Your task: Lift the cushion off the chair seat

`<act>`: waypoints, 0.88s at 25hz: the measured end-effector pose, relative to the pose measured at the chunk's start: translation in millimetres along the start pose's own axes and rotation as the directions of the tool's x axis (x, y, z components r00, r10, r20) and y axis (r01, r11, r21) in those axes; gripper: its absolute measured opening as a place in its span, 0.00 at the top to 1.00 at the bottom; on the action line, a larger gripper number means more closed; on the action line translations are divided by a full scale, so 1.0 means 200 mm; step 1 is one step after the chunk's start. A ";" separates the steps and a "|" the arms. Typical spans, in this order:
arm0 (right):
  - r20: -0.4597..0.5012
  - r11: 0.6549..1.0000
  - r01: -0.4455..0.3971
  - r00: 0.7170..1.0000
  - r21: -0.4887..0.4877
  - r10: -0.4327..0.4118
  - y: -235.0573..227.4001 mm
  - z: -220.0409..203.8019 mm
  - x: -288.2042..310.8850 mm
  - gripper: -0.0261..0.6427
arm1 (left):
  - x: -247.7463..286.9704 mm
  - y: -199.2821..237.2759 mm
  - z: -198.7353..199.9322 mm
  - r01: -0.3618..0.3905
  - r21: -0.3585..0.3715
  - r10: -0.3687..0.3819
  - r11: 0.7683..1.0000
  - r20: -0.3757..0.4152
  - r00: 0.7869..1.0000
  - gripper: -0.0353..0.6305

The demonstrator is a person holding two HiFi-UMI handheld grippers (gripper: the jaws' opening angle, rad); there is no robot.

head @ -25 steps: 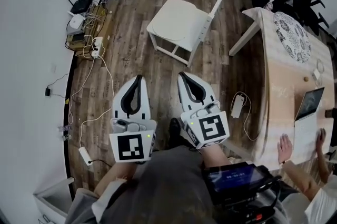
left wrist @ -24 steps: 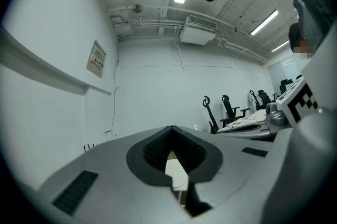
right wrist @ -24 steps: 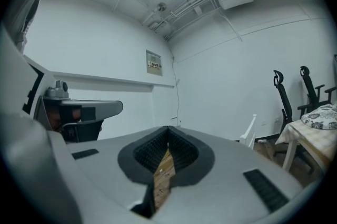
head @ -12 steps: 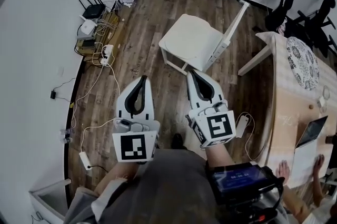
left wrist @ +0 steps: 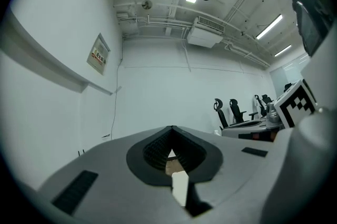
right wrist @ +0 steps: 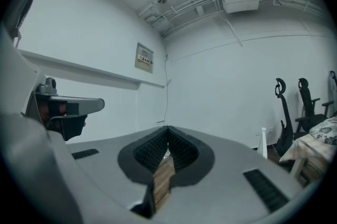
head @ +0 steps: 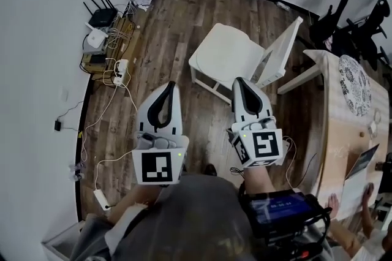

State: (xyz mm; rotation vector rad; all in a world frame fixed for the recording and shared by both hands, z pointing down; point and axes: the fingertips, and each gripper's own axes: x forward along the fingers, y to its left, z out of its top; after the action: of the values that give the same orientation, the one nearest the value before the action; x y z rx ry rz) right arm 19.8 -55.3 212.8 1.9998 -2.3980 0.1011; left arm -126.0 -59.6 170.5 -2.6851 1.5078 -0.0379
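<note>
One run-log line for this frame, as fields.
phase: pre-grasp | left gripper: shut, empty | right gripper: shut, empty | cushion: on chair, untouched

Dark plank floor point(head: 177, 33), white walls point(head: 43, 21); router point(head: 101, 16) and tangled cables point(head: 112, 39) at left wall, wooden table point(head: 334, 113) right, black office chairs point(head: 366, 33) beyond it.

Bare wooden floor point(head: 177, 39) lay open between the left tool point(head: 169, 86) and the chair point(head: 223, 54), and along the chair's left side. The chair's upright back point(head: 283, 52) closed off its right side, with the bench point(head: 343, 119) close behind it. 2 office chairs point(head: 337, 11) stood in the far corner; a router point(head: 101, 16) and loose cables point(head: 116, 42) crowded the left wall point(head: 43, 70).
</note>
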 end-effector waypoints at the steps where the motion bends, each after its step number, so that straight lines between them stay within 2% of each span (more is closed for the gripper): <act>1: -0.006 1.000 0.018 1.000 0.003 -0.018 0.00 -0.01 0.06 0.95 | 0.03 0.06 -0.01 0.004 -0.005 -0.004 1.000 -0.004 1.000 0.94; 7: -0.019 0.995 0.092 0.996 -0.044 -0.093 0.06 0.01 0.35 0.95 | 0.24 0.38 -0.06 0.033 -0.044 -0.033 0.998 -0.009 0.999 0.94; 13: -0.001 0.986 0.157 0.987 -0.062 -0.158 0.07 0.07 0.57 0.95 | 0.42 0.57 -0.05 0.093 -0.045 -0.092 0.995 0.028 0.995 0.94; 17: 0.016 0.977 0.201 0.980 -0.068 -0.200 0.03 0.11 0.65 0.95 | 0.54 0.62 -0.04 0.130 -0.043 -0.128 0.991 0.043 0.991 0.94; 22: 0.007 0.964 0.259 0.966 -0.053 -0.259 -0.03 0.08 0.66 0.95 | 0.64 0.57 -0.06 0.202 -0.039 -0.201 0.979 0.031 0.979 0.94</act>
State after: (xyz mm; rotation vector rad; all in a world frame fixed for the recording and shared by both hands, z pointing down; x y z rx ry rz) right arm 2.8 -187.1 205.0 2.2642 -2.0896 0.0325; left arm -156.7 -228.5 174.7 -2.8485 1.2369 0.0204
